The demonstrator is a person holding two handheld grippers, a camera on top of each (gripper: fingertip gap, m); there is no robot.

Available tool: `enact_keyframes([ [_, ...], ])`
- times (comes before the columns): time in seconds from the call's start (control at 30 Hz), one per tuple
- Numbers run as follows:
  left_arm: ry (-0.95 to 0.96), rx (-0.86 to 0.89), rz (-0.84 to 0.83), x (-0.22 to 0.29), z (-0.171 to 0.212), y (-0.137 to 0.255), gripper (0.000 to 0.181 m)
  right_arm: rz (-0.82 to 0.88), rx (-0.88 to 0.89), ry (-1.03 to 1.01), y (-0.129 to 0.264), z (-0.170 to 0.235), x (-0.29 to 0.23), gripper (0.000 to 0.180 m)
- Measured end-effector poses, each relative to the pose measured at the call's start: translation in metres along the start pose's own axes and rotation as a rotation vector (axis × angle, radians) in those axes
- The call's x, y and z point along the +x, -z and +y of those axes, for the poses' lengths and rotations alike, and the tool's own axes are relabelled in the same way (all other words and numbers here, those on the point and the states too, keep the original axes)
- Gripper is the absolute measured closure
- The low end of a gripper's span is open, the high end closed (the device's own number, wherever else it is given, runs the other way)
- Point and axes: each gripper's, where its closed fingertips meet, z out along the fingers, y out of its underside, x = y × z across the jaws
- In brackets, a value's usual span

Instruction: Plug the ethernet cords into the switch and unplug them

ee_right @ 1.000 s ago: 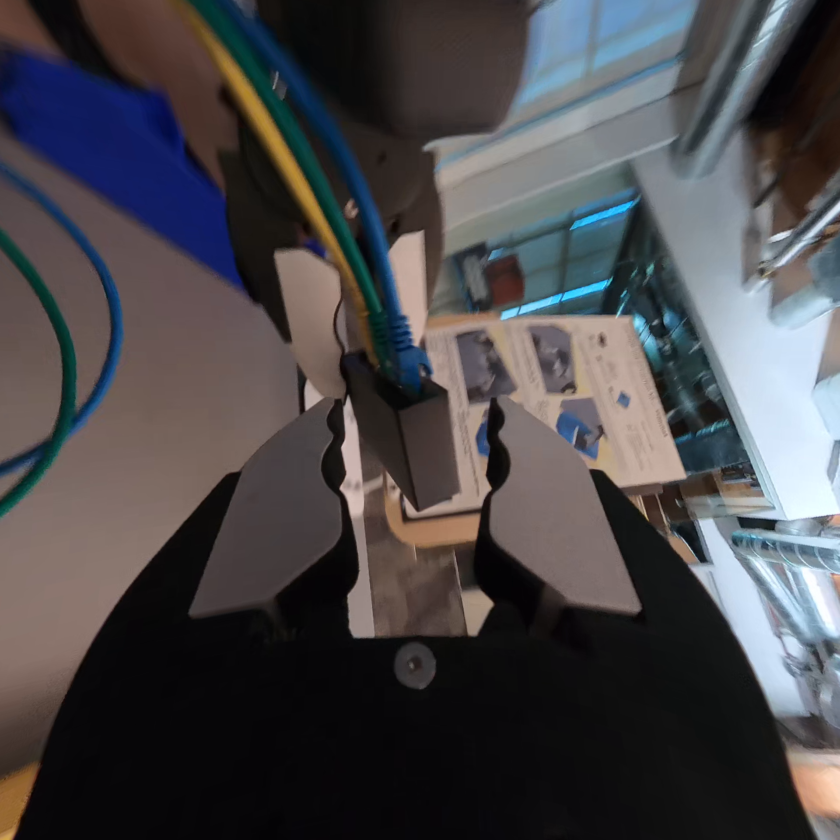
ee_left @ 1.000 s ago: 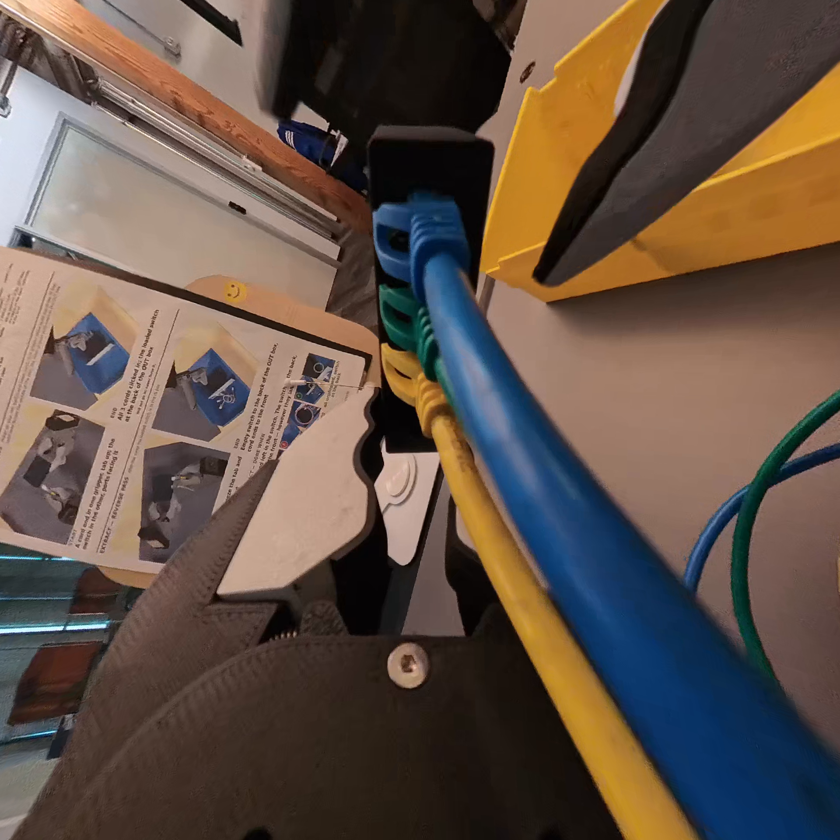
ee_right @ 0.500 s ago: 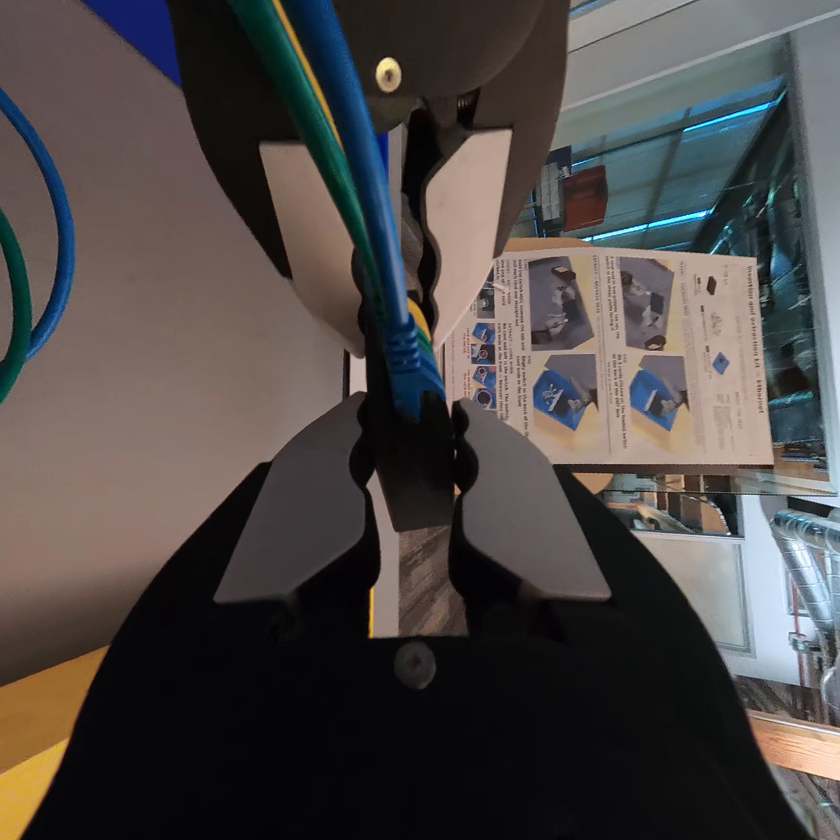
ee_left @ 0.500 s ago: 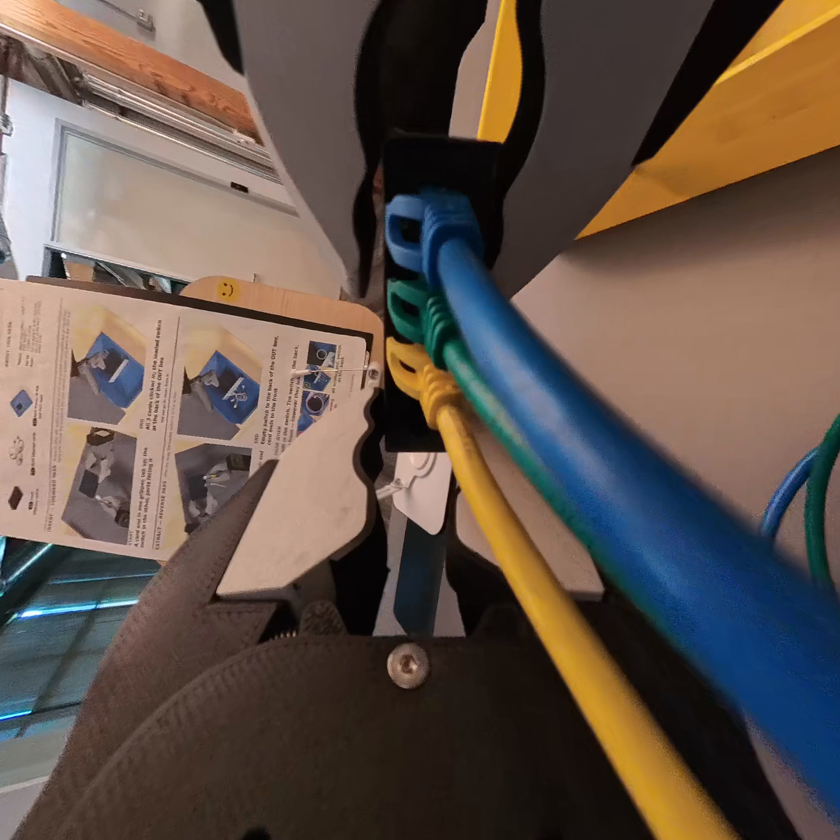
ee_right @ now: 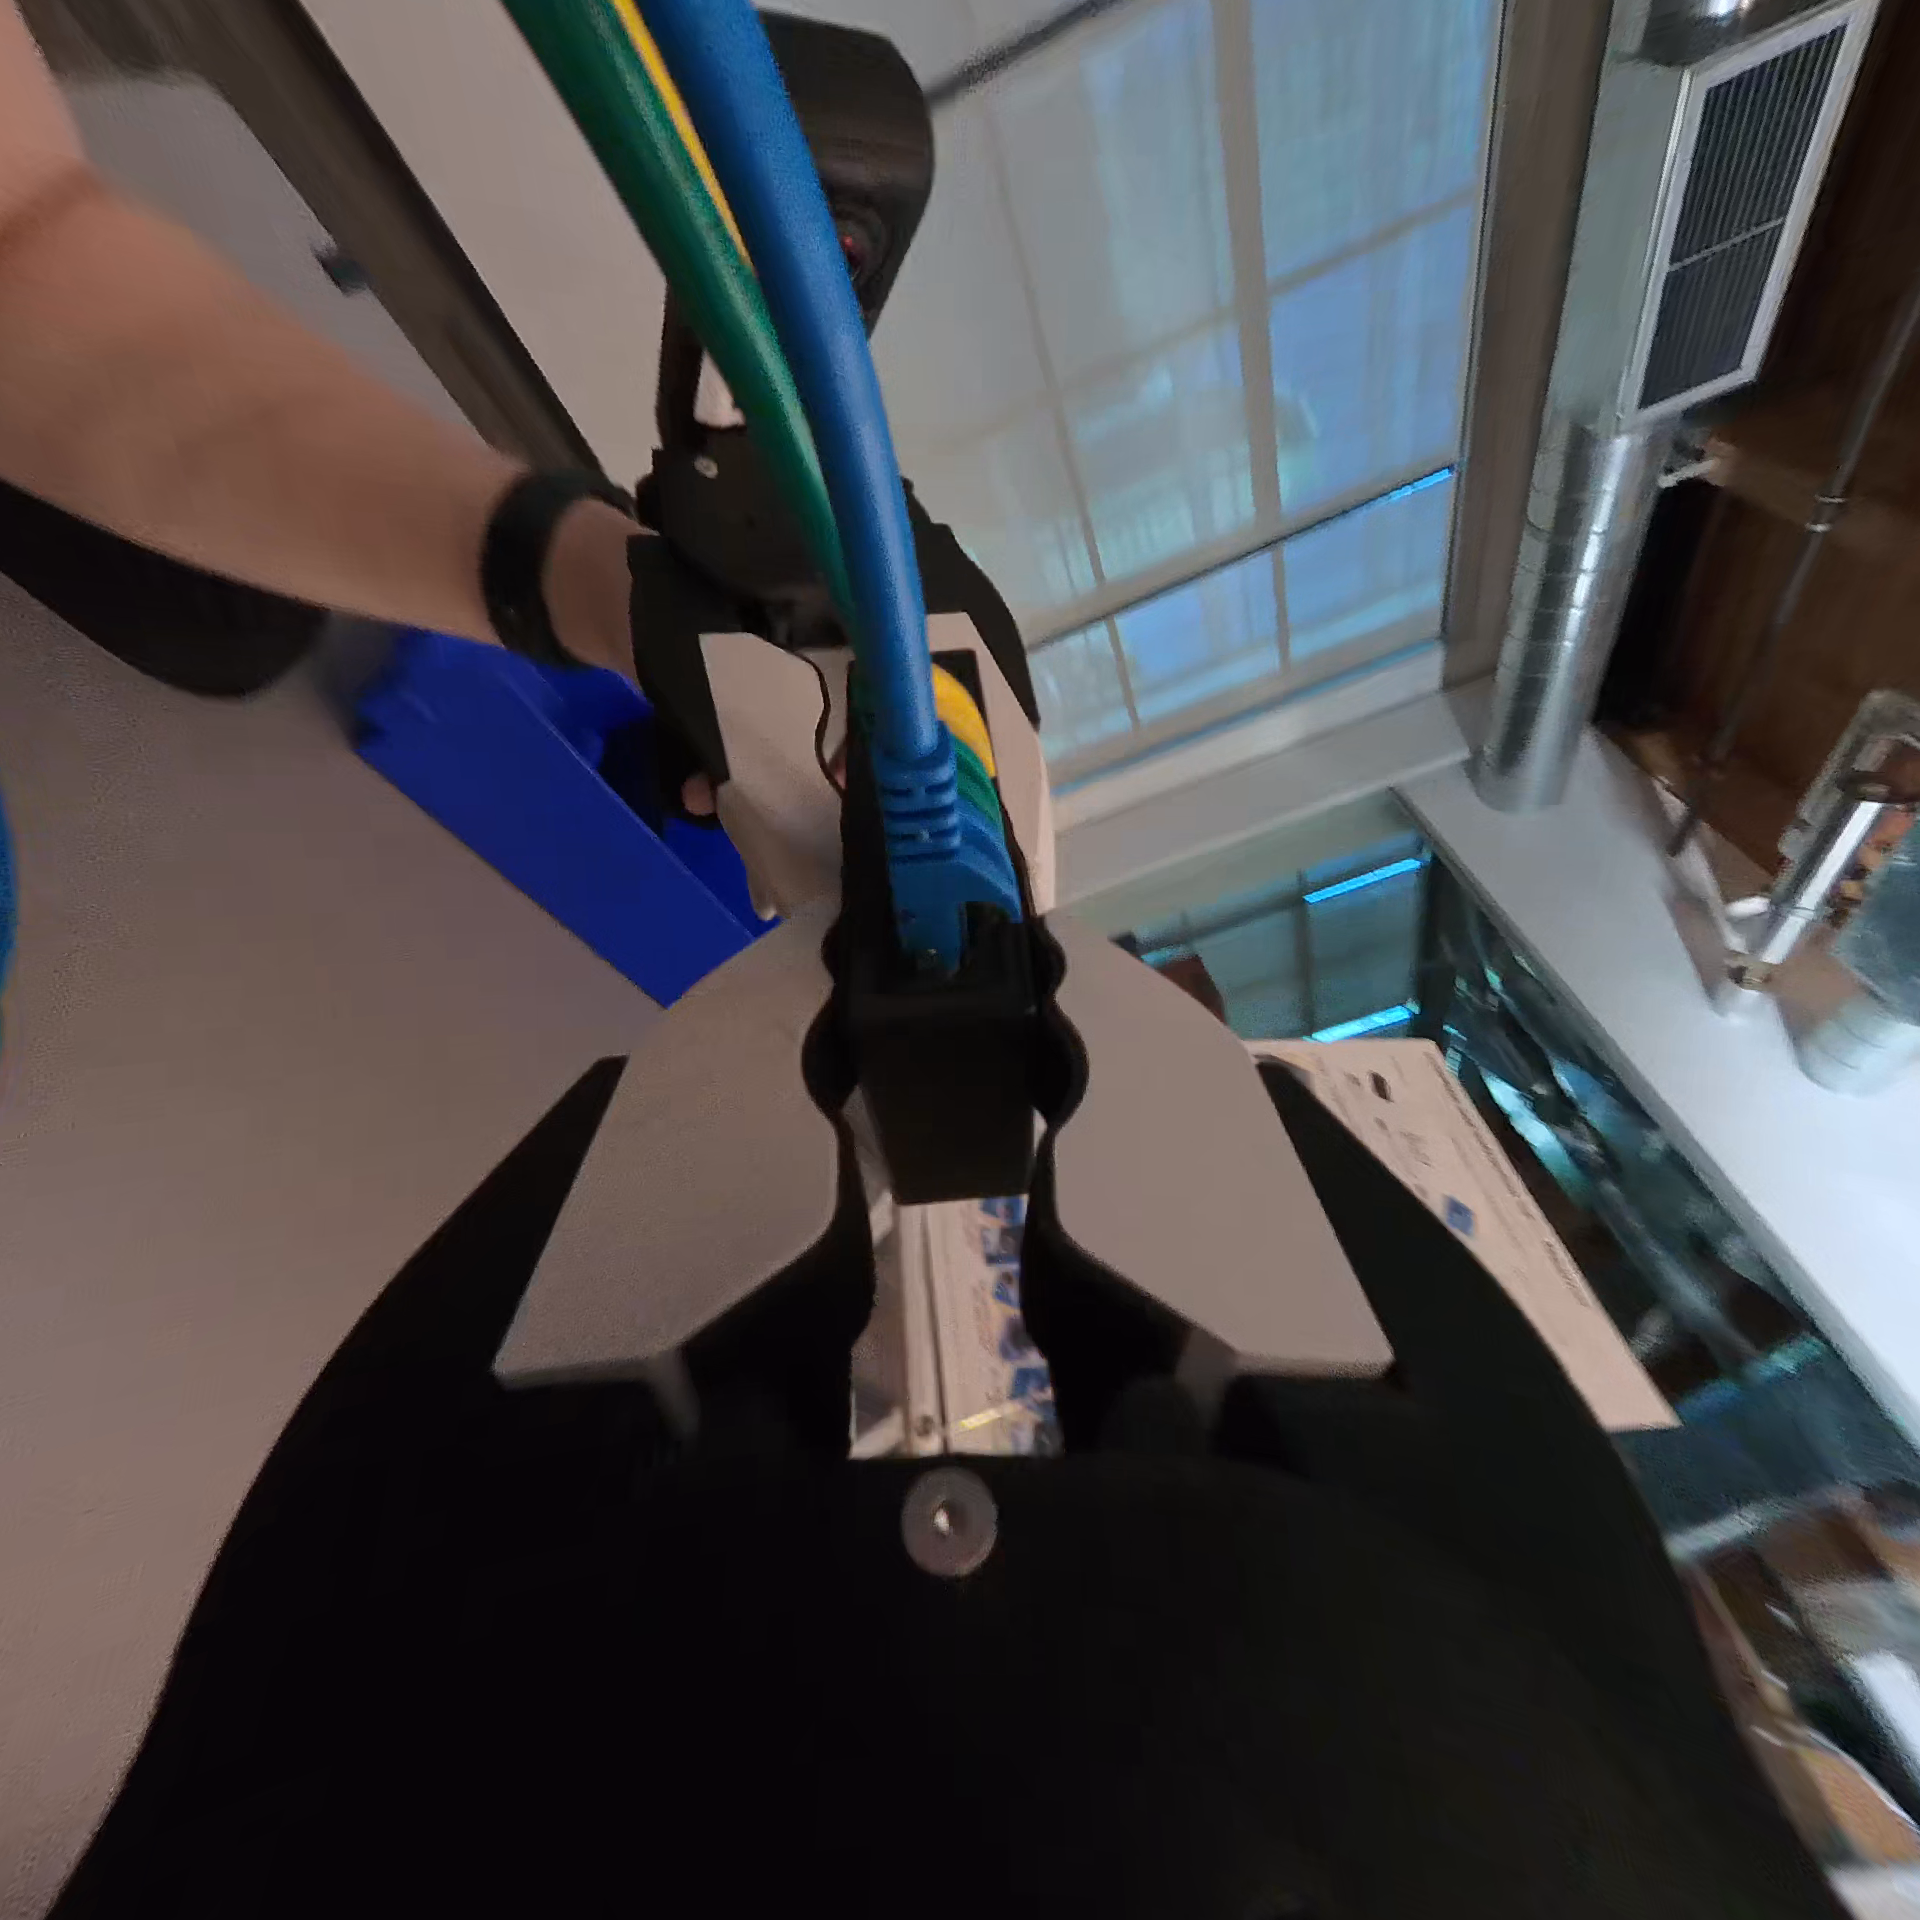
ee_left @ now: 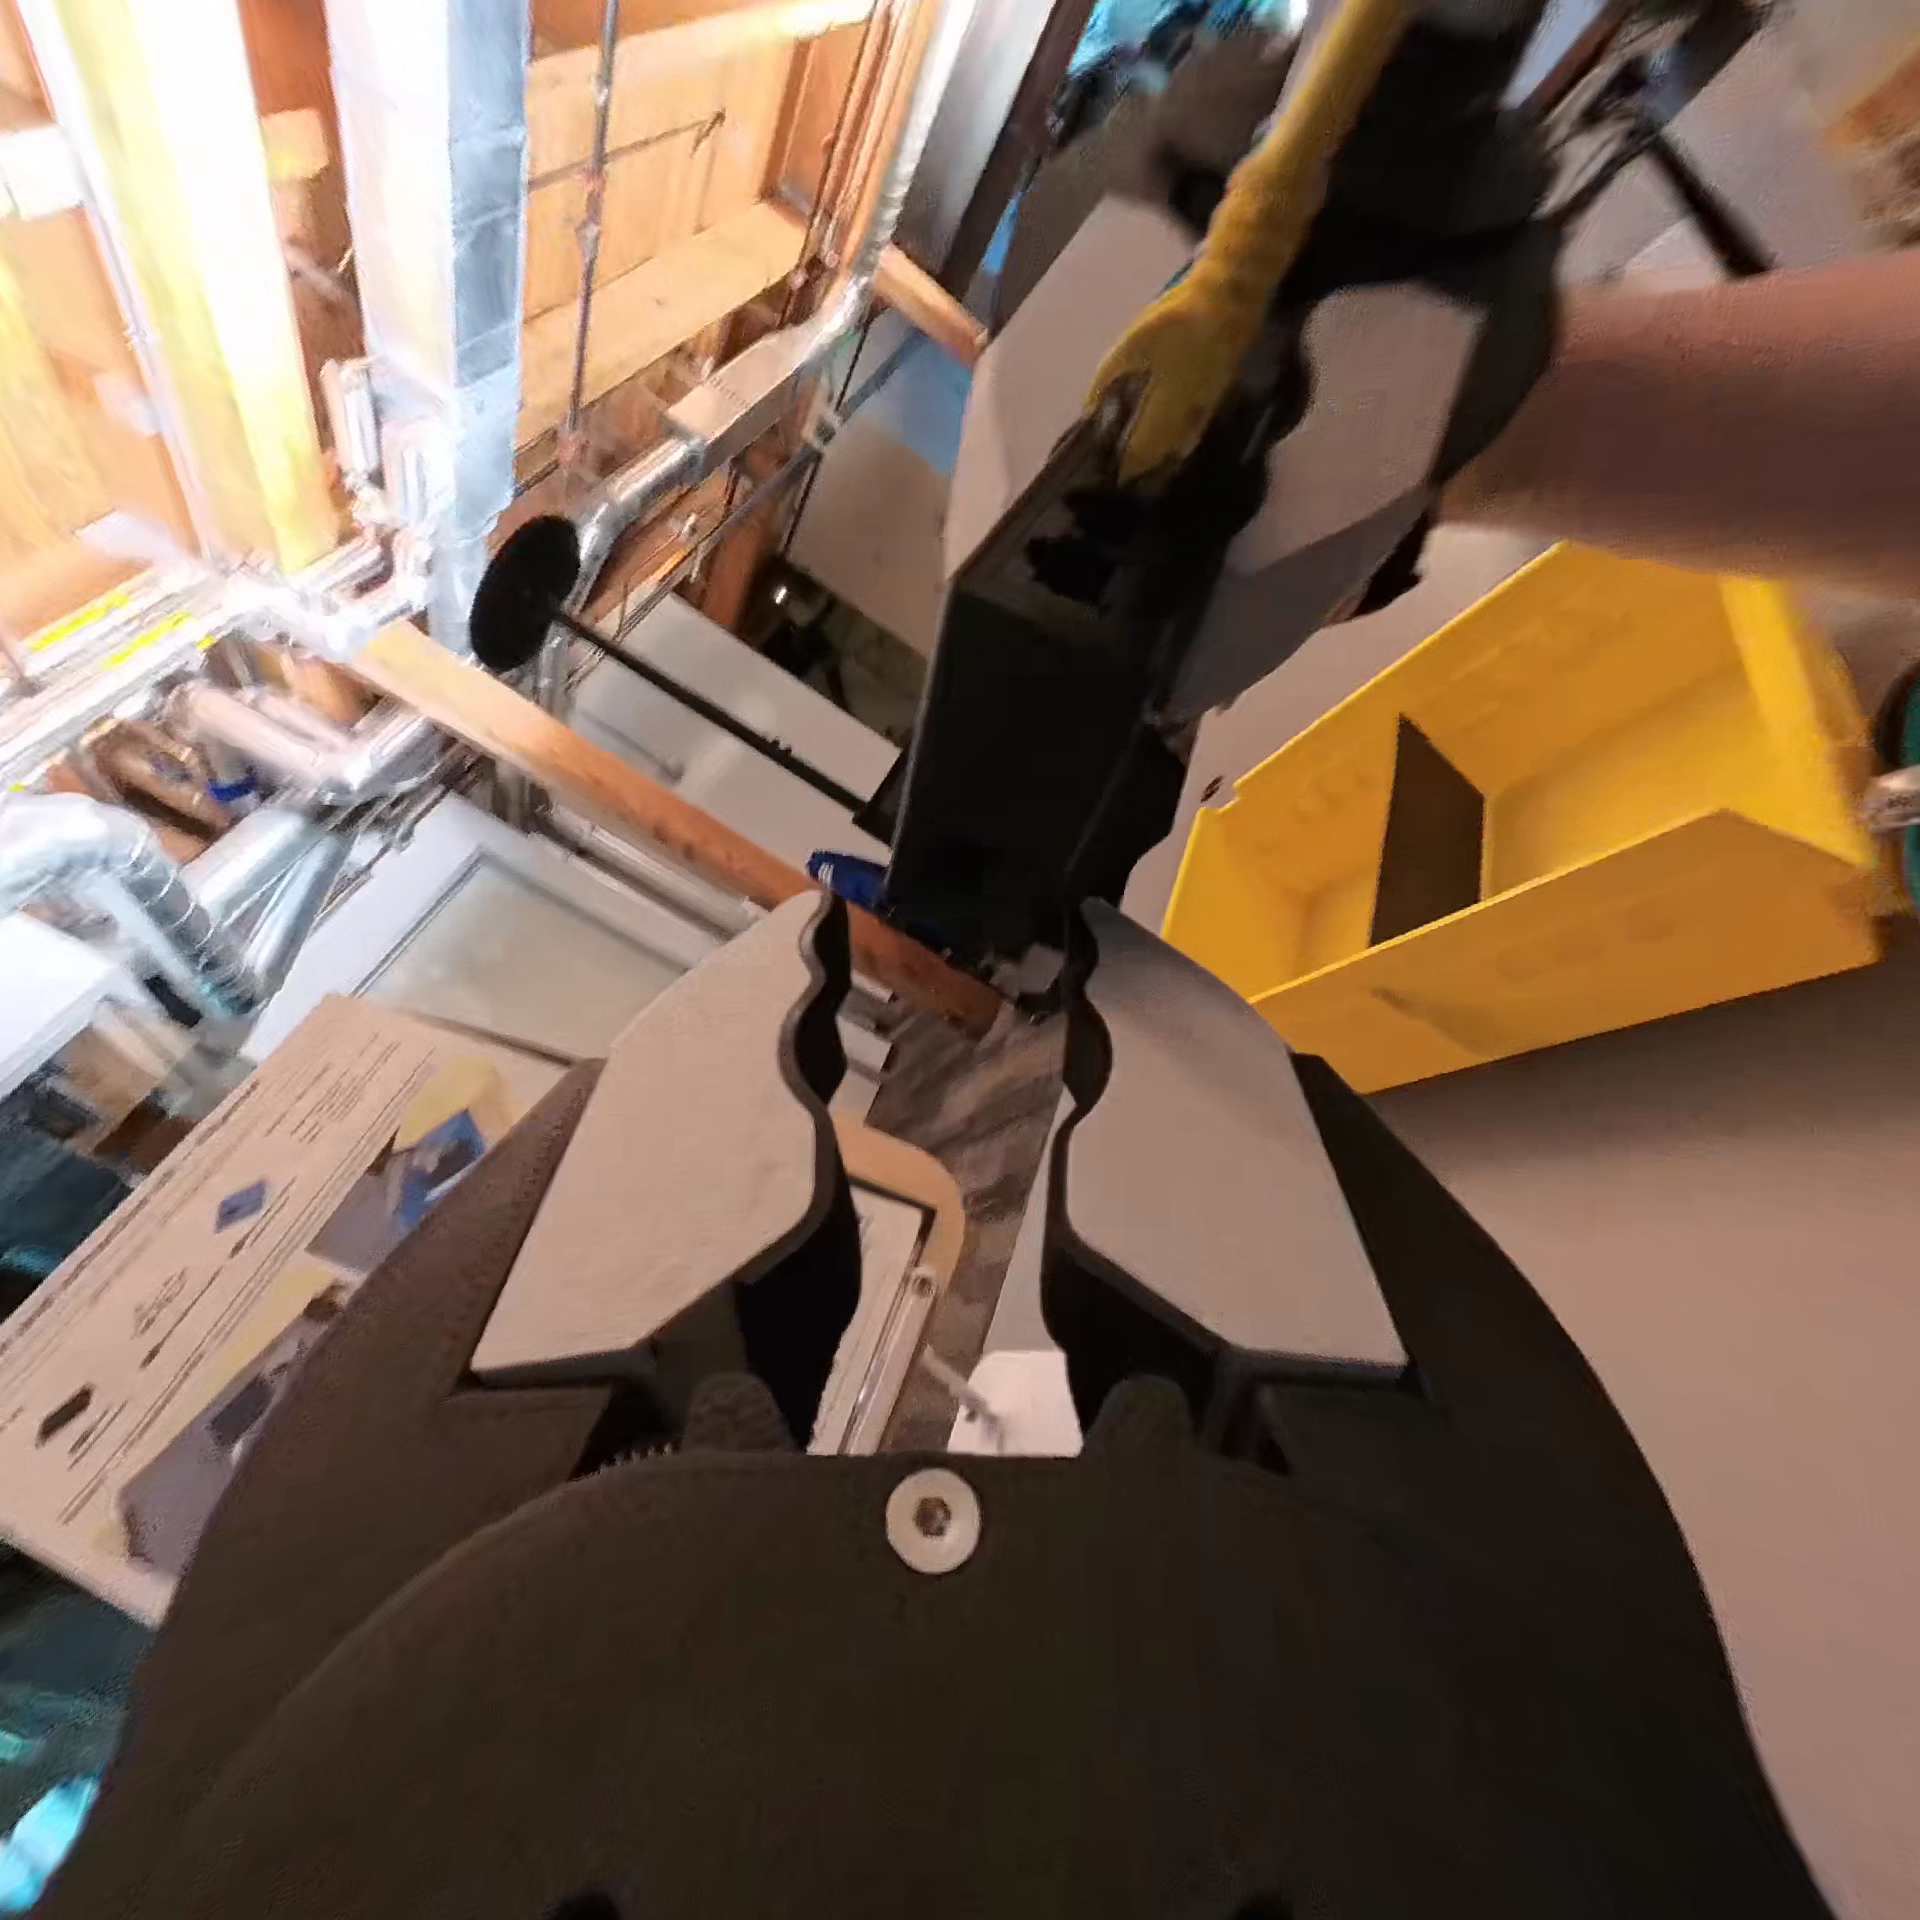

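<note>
While right claw [ee_right: 940, 1023] clamps switch [ee_right: 951, 1101] — left claw [ee_left: 951, 945] parted

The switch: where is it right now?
In the right wrist view the black switch sits centre frame, clamped between the right hand-held gripper's fingers, with the blue cord plugged in on top. The left hand-held gripper is open just below it.

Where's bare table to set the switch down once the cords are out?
Bare grey table lies below the yellow bin, right of the left tool. Another bare stretch lies below the blue bin. It's crowded around the switch, cords and instruction sheet.
</note>
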Motion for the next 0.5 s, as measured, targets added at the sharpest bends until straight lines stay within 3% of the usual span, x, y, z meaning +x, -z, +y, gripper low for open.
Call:
enact_keyframes([
  [0.2,-0.056,0.060,0.049,0.015,-0.020,0.003,0.149,-0.088,0.164,-0.160,0.000,-0.007,-0.008,0.149],
  [0.5,-0.116,0.036,0.103,0.026,-0.026,0.005,0.152,-0.190,0.219,-0.286,-0.004,0.002,-0.020,0.148],
])
